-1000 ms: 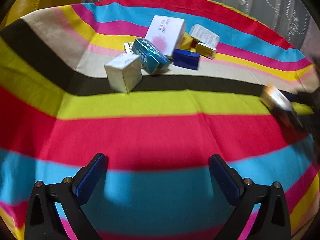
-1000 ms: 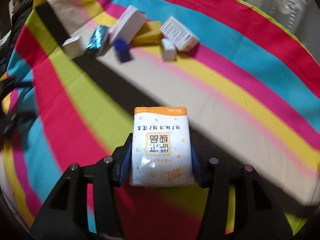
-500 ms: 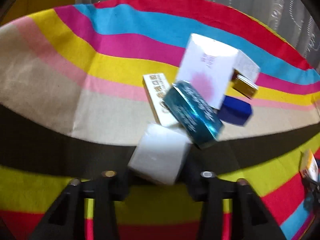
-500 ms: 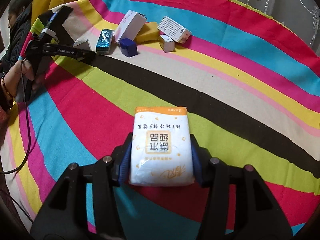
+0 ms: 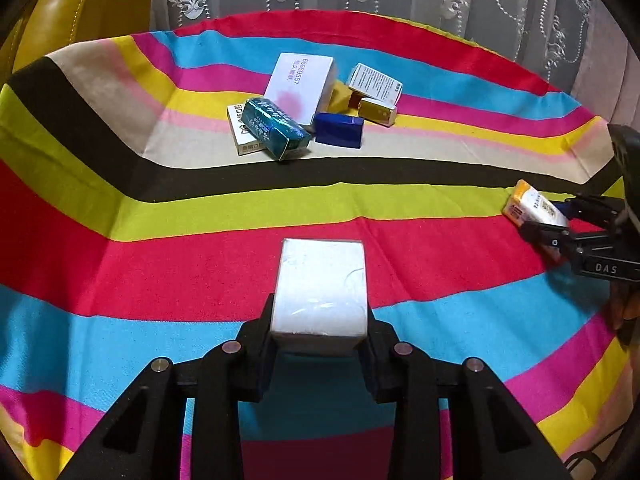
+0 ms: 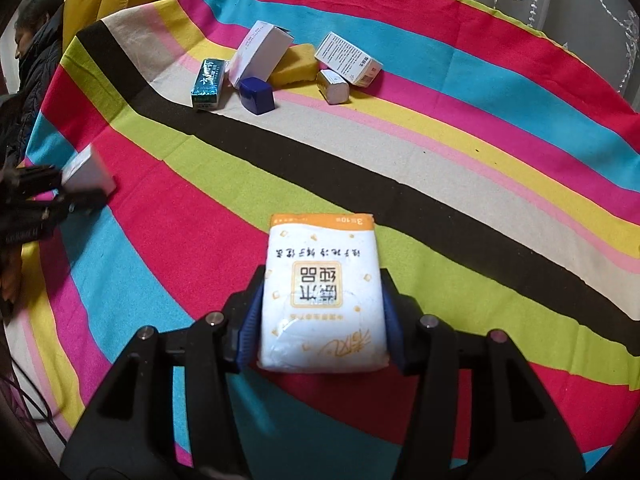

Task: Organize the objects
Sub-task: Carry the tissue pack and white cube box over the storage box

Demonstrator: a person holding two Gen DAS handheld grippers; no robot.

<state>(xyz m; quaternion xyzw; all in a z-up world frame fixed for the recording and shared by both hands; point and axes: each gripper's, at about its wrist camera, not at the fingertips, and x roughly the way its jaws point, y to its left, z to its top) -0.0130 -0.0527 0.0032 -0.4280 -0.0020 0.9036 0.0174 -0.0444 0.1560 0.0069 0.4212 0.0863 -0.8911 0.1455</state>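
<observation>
The left gripper (image 5: 320,344) clamps a plain white box (image 5: 322,288) above the striped cloth (image 5: 160,272). Beyond lie a teal box (image 5: 274,128), blue box (image 5: 339,131) and gold box (image 5: 377,111), unobstructed. The right gripper (image 6: 322,320) grips a tissue pack (image 6: 322,292).

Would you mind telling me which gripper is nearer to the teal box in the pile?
Left. The left gripper faces the teal box across the stripes; the right gripper sits farther off to the side.

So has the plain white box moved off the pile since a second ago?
Yes. The white box stood beside the teal box on the black stripe; it now sits shut in the left gripper, over the red stripe nearer the camera.
</observation>
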